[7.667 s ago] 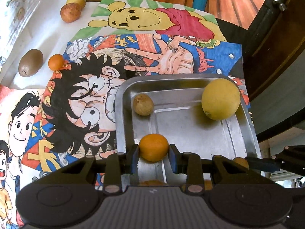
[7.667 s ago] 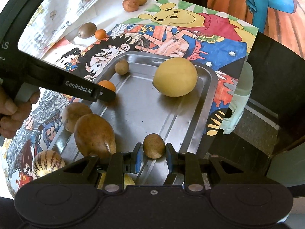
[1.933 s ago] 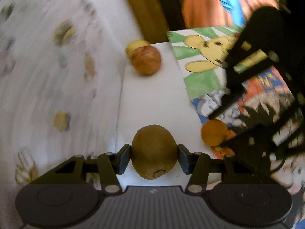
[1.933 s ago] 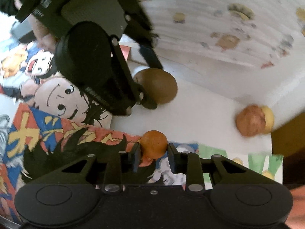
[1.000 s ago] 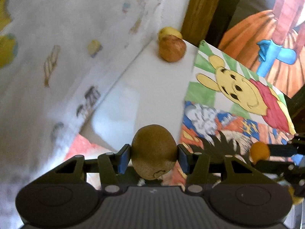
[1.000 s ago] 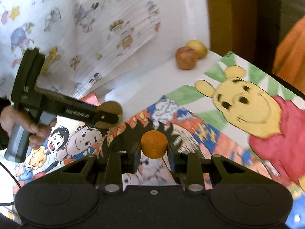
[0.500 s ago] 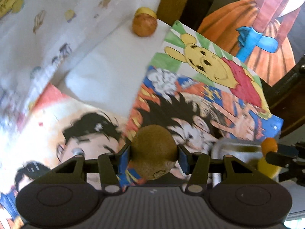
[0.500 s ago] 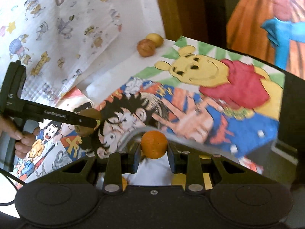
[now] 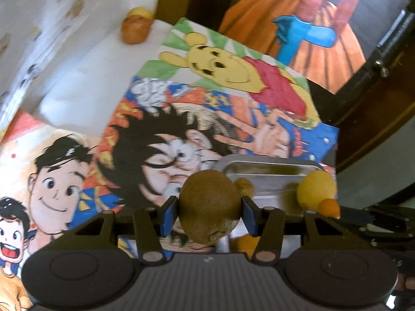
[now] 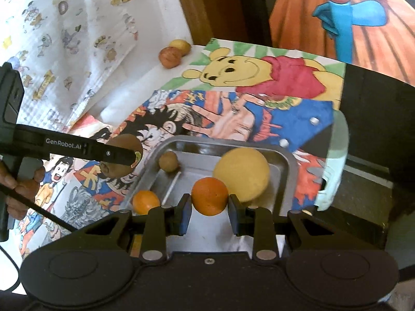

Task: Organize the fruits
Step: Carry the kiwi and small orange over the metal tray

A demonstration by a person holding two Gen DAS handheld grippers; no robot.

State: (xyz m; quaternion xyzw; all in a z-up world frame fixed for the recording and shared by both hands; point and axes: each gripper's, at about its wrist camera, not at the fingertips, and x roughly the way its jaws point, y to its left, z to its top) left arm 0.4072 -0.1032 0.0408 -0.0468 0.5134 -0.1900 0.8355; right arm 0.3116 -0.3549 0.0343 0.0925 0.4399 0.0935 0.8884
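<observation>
Home – cartoon posters (image 10: 259, 83), wooden door (image 9: 376, 103)

A fuzzy brown kiwi (image 9: 208, 204) hangs clamped in the left claw (image 9: 208, 213), just outside the metal tray's (image 10: 290, 160) near-left rim. A small orange (image 10: 210, 195) sits pinched in the right claw (image 10: 209, 213) above the tray, which holds a large yellow fruit (image 10: 241, 175), a small brown fruit (image 10: 168, 161) and another orange (image 10: 145, 201).

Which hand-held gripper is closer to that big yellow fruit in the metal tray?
Right. The right hand-held gripper, holding the orange, is over the tray beside the yellow fruit; the left hand-held gripper, holding the kiwi, hangs outside the tray's far-left corner.
</observation>
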